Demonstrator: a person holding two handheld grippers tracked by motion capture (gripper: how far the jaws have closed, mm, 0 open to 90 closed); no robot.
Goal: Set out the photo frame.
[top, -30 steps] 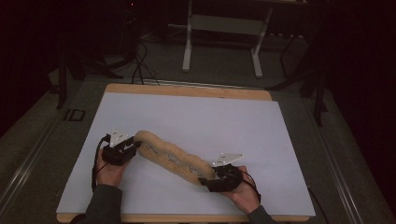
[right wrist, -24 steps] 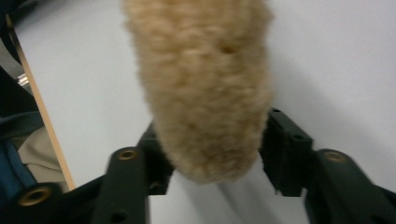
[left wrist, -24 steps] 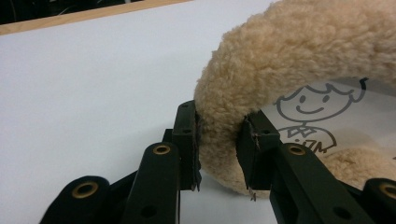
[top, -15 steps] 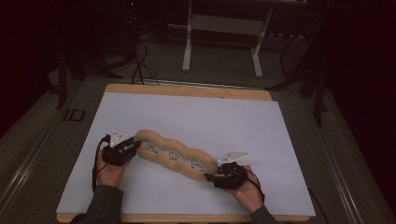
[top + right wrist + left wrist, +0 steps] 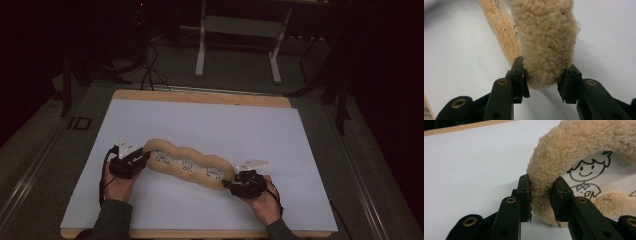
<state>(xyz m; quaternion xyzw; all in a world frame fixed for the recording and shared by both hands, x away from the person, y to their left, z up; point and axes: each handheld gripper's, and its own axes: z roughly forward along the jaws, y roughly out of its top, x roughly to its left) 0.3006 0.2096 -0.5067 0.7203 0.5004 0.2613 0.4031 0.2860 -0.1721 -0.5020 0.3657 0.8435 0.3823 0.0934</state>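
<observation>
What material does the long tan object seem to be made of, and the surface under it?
The long tan object looks like fleece or sherpa fabric: curly matte pile, with smooth white panels bearing cartoon drawings. The white surface looks like a smooth matte sheet, perhaps paper or plastic, over a wooden board with pale edges.

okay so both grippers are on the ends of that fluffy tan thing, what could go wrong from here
1. The right gripper, whose jaws have just been closing, pinches only the tip of the fleece strip; it may slip out.
2. The left gripper bites soft pile, so pulling could stretch it or drag the white sheet.
</observation>
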